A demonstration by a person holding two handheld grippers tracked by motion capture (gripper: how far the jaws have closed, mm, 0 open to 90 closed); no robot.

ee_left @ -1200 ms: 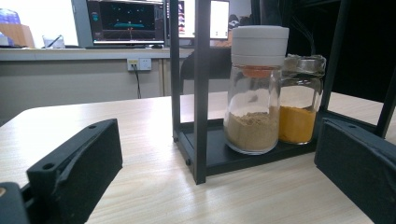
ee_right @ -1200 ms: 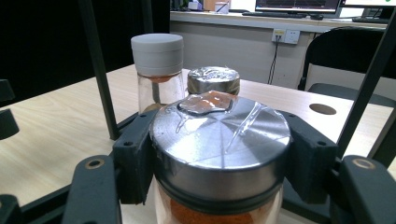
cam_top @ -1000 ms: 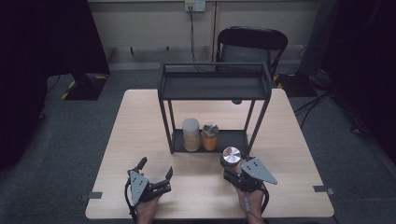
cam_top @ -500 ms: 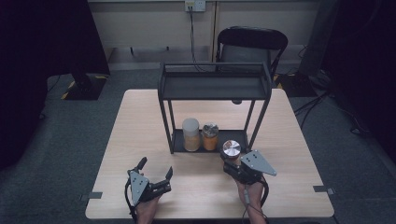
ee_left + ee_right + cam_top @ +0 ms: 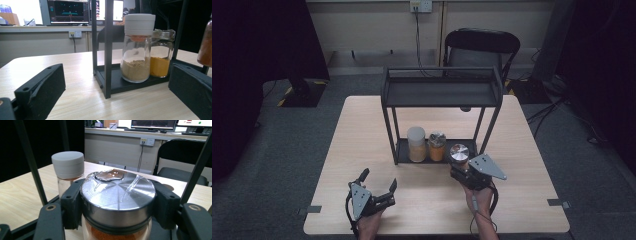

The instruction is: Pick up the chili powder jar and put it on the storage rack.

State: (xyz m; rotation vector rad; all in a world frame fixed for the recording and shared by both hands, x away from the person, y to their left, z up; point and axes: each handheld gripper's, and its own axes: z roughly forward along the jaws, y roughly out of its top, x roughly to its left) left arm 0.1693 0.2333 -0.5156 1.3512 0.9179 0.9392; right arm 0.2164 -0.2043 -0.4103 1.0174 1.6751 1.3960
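Observation:
A black two-tier rack stands mid-table. On its lower shelf sit a white-lidded jar of beige powder and a jar of yellow powder. My right gripper is shut on a silver-lidded jar of red-orange powder, held at the shelf's right front edge beside the yellow jar. I cannot tell whether it rests on the shelf. My left gripper is open and empty near the table's front left, with its jaws wide apart.
The rack's upright posts stand close on either side of the shelf opening. A black chair sits behind the table. Bare wooden tabletop lies right of the rack and ahead of my left gripper.
My right gripper has carried the silver-lidded jar away from the person, up to the rack's lower shelf. The left gripper has stayed in place.

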